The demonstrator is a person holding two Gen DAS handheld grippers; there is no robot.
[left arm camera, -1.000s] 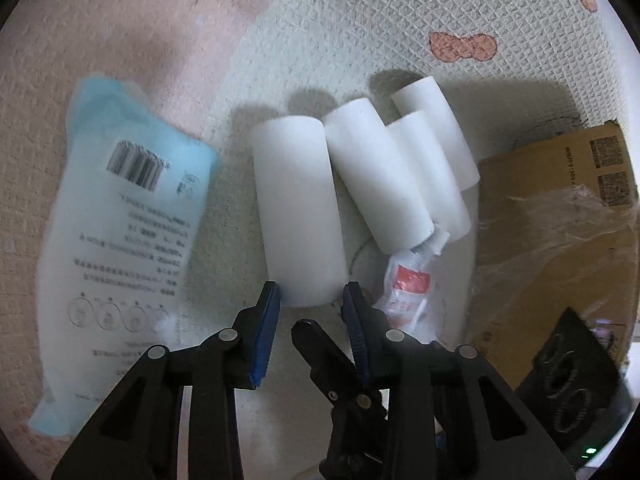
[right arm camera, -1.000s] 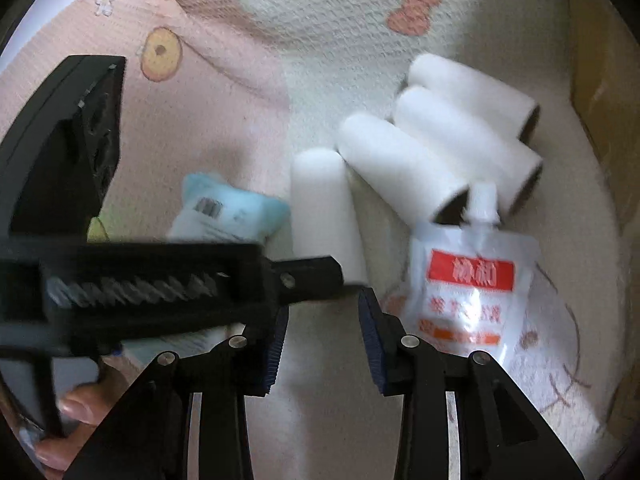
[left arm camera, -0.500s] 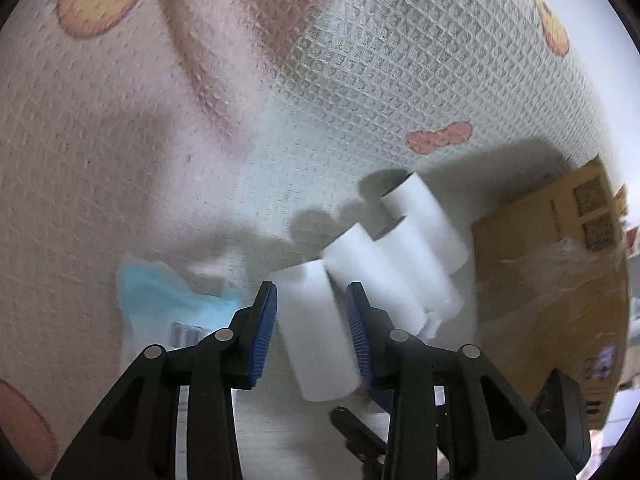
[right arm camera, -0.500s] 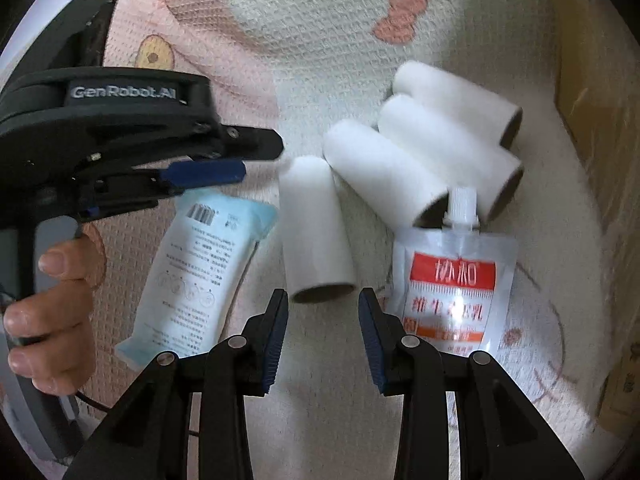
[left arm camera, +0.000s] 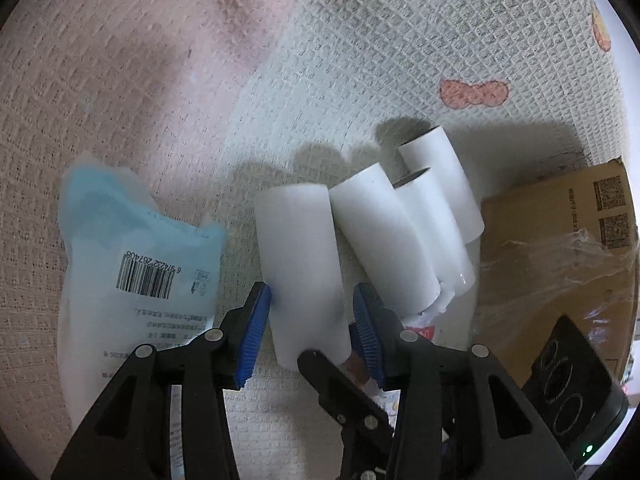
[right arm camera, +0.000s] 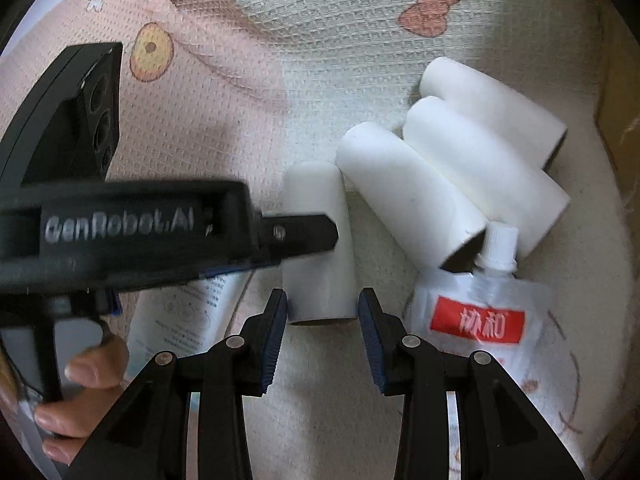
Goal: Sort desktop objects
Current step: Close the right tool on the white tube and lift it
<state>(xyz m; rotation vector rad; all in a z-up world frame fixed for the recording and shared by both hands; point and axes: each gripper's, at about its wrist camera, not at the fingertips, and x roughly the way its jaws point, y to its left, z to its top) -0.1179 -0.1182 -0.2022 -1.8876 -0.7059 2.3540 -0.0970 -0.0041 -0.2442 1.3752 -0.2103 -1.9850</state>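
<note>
Left tool [left arm camera: 312, 320]: jaws open, straddling the lone white roll [left arm camera: 298, 264] at lower centre, not clamped. Right tool [right arm camera: 323, 320]: open, empty, at that roll's near end. Blue pouch [left arm camera: 132, 256] left; three rolls [left arm camera: 404, 224] right of centre.

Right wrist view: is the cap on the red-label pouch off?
No, the white cap sits on the spout of the red-label pouch.

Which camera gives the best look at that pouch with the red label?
The right wrist view: the pouch lies in the open with its red label and white cap showing. In the left wrist view only a sliver peeks out behind the right gripper's finger and the rolls.
</note>
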